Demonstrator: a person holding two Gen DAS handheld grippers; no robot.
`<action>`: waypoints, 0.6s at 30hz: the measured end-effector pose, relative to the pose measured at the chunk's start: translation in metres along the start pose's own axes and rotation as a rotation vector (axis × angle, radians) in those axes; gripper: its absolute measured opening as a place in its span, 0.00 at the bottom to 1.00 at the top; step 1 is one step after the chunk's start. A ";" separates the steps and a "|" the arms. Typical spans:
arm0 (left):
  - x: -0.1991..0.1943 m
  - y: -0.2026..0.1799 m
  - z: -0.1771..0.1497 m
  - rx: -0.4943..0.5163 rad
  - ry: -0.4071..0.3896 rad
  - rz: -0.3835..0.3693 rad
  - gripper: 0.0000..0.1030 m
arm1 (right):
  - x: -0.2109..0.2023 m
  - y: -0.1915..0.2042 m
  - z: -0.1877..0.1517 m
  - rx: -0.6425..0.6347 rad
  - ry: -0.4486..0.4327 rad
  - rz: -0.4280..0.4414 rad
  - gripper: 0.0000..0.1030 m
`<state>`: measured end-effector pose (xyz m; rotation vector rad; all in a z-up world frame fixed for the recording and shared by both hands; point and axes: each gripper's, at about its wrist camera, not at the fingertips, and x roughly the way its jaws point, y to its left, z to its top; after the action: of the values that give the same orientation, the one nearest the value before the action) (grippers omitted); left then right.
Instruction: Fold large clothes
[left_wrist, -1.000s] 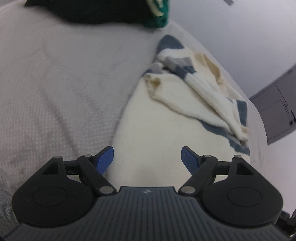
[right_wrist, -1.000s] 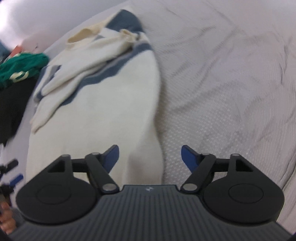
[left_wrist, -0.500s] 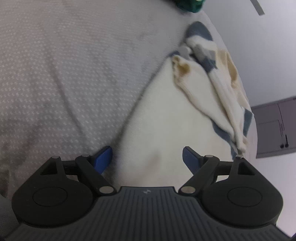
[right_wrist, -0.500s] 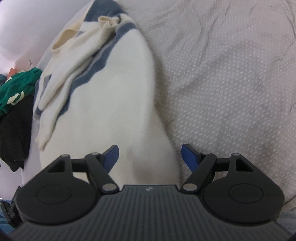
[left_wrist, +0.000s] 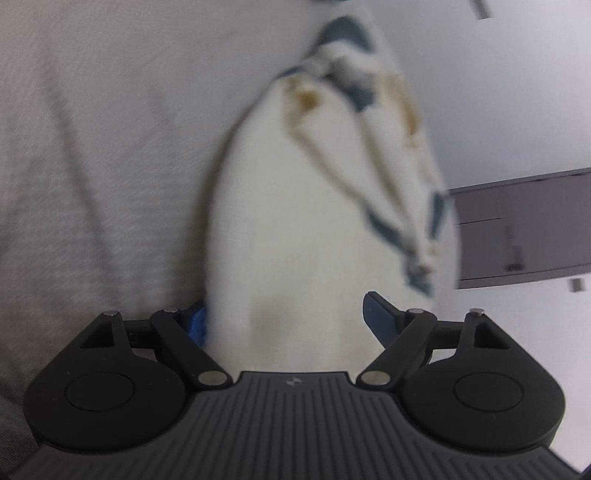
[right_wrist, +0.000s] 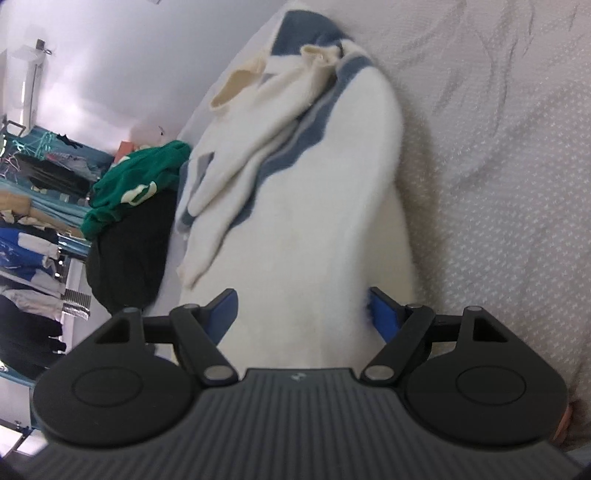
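Note:
A cream sweater (left_wrist: 295, 229) with blue stripes lies lengthwise on the grey bed cover (left_wrist: 92, 147), its sleeves folded over the far part. My left gripper (left_wrist: 288, 317) is low at the near hem with its jaws wide. The hem lies between them and its left edge hides part of the left pad. In the right wrist view the same sweater (right_wrist: 314, 229) fills the middle. My right gripper (right_wrist: 303, 312) is open around the near edge, and the fuzzy right side brushes the right pad. The left wrist view is blurred.
A green garment (right_wrist: 136, 184) lies on a black one (right_wrist: 129, 251) at the bed's left edge, beside the sweater. Behind them stands a rack of hanging clothes (right_wrist: 29, 221). A grey cabinet (left_wrist: 524, 229) stands beyond the bed. Bed cover (right_wrist: 498, 166) stretches right.
Both grippers have come in lower and closer to the sweater's near hem, and both views have rolled. The hem now sits between each pair of jaws, whose width looks unchanged.

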<state>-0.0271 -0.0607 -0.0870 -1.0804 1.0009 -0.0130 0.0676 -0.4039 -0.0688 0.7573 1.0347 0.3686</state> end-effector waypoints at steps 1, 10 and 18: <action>0.004 0.001 -0.001 -0.007 0.016 0.018 0.83 | 0.006 0.002 0.001 -0.004 0.024 -0.037 0.75; 0.013 -0.015 -0.018 0.090 0.043 0.080 0.66 | 0.037 0.016 -0.002 -0.090 0.155 -0.253 0.58; 0.019 -0.021 -0.021 0.118 0.050 -0.030 0.49 | 0.028 0.025 -0.007 -0.129 0.145 -0.164 0.58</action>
<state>-0.0211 -0.0950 -0.0866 -0.9907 1.0156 -0.1229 0.0769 -0.3667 -0.0704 0.5322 1.1889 0.3491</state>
